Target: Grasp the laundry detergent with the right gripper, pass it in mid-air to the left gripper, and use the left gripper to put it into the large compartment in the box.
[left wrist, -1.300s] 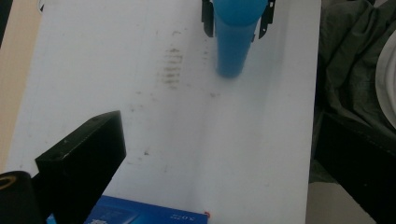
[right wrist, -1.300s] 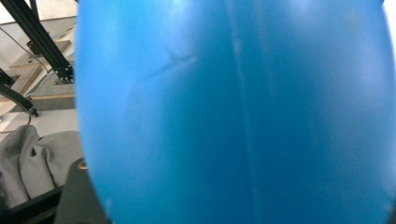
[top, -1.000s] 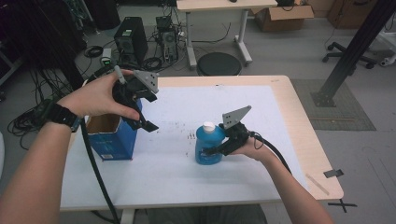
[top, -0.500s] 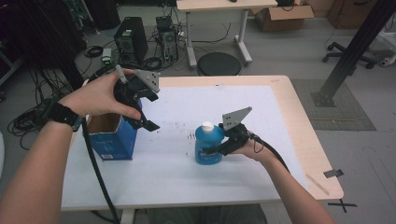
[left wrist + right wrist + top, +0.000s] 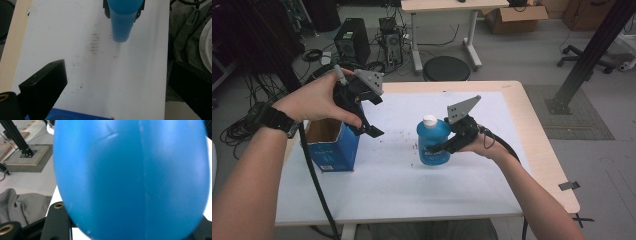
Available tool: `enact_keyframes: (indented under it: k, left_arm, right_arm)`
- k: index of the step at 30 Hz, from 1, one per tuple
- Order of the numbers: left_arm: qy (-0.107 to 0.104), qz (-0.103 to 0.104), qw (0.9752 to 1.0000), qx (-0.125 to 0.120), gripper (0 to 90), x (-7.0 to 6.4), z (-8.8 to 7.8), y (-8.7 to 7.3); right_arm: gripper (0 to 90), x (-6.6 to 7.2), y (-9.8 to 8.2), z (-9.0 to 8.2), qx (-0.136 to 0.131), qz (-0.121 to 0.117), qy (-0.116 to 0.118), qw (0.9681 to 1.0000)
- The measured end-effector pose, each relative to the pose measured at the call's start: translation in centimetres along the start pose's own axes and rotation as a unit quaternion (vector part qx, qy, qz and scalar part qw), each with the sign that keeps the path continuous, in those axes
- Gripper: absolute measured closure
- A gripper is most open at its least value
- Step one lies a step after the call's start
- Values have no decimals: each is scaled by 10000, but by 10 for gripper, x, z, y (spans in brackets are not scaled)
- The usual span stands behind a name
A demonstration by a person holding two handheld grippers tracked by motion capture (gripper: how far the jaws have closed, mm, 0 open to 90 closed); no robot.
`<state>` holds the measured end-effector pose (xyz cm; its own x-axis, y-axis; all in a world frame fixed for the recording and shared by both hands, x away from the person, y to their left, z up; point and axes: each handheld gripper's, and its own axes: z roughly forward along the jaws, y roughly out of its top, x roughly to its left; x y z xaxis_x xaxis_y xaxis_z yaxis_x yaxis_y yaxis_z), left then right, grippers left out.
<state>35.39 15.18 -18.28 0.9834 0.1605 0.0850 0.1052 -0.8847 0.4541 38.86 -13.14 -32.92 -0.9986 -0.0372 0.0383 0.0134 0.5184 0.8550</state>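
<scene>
Left to right: left gripper, jaws apart and empty, beside the open blue carton; right gripper clamped on the blue bottle, held above the table. Grasp done; boxing probably remains.

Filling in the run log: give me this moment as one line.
right gripper: shut on blue bottle, lifted off table | left gripper: open, beside blue box

A bright blue plastic bottle wore a white cap, the open cardboard box was blue outside and brown within, and the white table sheet carried brownish specks.
</scene>
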Motion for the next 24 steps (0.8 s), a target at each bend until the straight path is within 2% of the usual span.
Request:
enact_keyframes:
  k: [1,9,24]
  left_arm:
    - [13,-1,10000,-20,33,0,-1,1]
    - [56,51,10000,-60,33,-2,-7,9]
    - [72,223,9997,-74,32,-5,-11,26]
  right_arm:
    - [421,-1,11,-2,31,-49,38,10000]
    - [422,-2,42,2,200,-131,111,9997]
    - [422,-2,82,21,393,-272,233,9986]
